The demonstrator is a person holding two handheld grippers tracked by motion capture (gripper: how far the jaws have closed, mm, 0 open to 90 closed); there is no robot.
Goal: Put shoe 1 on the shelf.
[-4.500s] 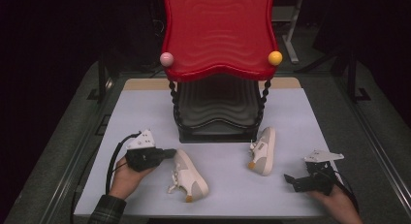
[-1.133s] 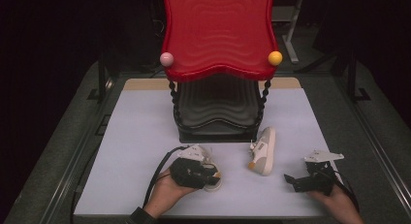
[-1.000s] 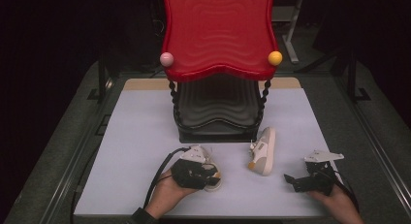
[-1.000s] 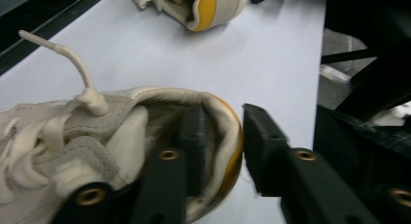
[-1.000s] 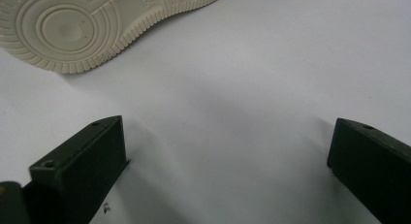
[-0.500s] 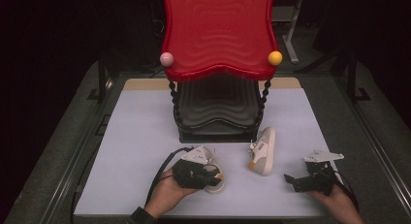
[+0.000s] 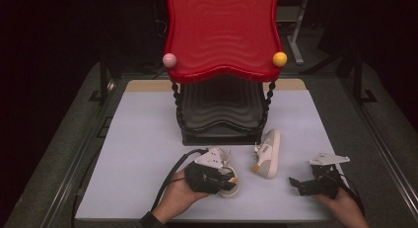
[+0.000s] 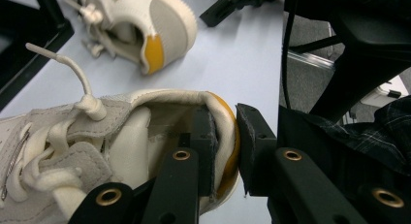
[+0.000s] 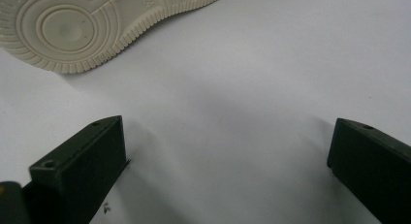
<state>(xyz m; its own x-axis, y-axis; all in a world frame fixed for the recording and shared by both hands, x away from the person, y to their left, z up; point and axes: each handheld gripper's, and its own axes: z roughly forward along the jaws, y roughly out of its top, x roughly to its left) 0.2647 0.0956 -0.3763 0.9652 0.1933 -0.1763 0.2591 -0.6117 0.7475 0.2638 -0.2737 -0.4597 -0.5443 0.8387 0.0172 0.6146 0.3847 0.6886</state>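
Two cream sneakers with orange heel patches are on the pale table (image 7: 143, 139). My left gripper (image 7: 227, 181) is shut on the heel of the near sneaker (image 7: 232, 188). In the left gripper view, one pad sits inside the sneaker's (image 8: 140, 122) collar and the other presses the orange heel patch from outside, gripper (image 8: 224, 132). The second sneaker (image 7: 266, 153) lies on its side beside the rack's foot, sole toward my right gripper (image 7: 295, 184). That gripper (image 9: 228, 151) rests low on the table, open and holding nothing, with the sole (image 9: 97, 20) just ahead.
A rack with a red wavy top tray (image 7: 223, 35) and a black lower tray (image 7: 219, 109) stands mid-table, with pink (image 7: 169, 59) and yellow (image 7: 280, 58) knobs on its posts. A dark metal frame runs along the table's edges. Pale surface stretches to the left.
The left gripper, which stood apart from the near sneaker several seconds ago, now grips its heel. Over the last second it has shifted slightly right and up with the sneaker. The right gripper has stayed still.
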